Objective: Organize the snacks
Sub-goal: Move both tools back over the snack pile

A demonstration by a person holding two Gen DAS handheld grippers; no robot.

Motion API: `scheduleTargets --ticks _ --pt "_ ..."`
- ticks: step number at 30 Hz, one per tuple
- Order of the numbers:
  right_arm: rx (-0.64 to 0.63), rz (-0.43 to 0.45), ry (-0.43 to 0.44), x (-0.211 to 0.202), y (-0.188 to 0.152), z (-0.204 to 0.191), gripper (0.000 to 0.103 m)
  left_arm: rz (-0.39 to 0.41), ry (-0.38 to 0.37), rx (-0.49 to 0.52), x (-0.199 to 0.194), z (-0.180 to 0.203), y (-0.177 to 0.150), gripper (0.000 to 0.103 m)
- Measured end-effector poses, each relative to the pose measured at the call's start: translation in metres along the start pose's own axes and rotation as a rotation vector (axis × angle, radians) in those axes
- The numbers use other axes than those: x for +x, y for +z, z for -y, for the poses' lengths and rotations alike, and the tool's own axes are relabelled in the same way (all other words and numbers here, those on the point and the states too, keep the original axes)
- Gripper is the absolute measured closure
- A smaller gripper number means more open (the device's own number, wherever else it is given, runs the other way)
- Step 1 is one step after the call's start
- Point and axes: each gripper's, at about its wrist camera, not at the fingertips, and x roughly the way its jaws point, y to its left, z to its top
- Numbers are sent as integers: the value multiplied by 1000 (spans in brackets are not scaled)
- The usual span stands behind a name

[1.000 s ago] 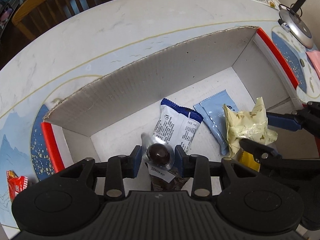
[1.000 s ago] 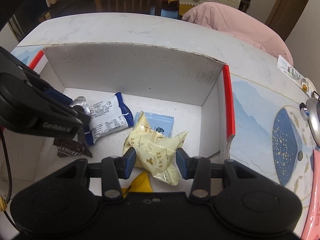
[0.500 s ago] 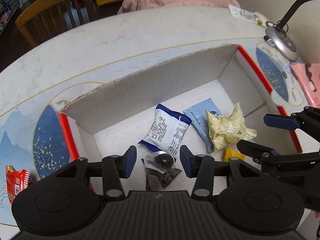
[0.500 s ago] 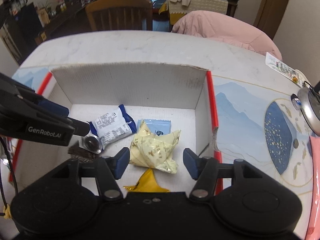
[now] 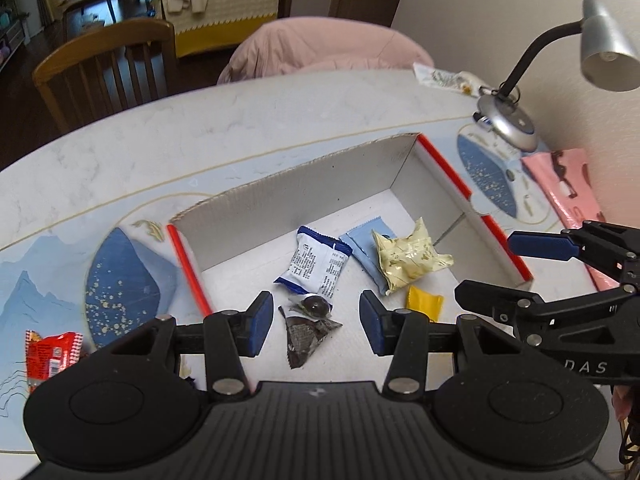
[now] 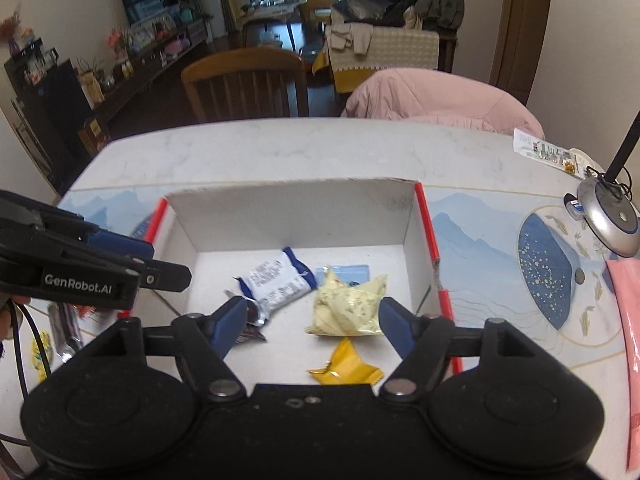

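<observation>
Grippers hover above the near edge of the box, fingers pointing in. Left gripper is spread with nothing between its pads; so is the right gripper. Inside lie a blue-white packet, pale blue sachet, cream pouch, yellow wrapper and dark chocolate wrapper.

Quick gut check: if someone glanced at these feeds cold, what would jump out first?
The open white box with red edges mid-table, with snacks scattered on its floor: a blue-and-white packet, a pale yellow bag lying on a light blue sachet. Both grippers, left and right, hang open above them, empty.
</observation>
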Motion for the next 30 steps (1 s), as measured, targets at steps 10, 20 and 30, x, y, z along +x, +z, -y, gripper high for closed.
scheduleTargets --ticks 10,20,30 --pt "46 87 38 -30 -9 -48 19 107 -28 21 -61 -33 -33 56" --pt "30 168 86 -48 -21 -117 5 244 -15 4 -124 -91 -72 34" --pt "-1 183 123 -35 -35 -173 0 305 18 -39 -152 -151 -115 23"
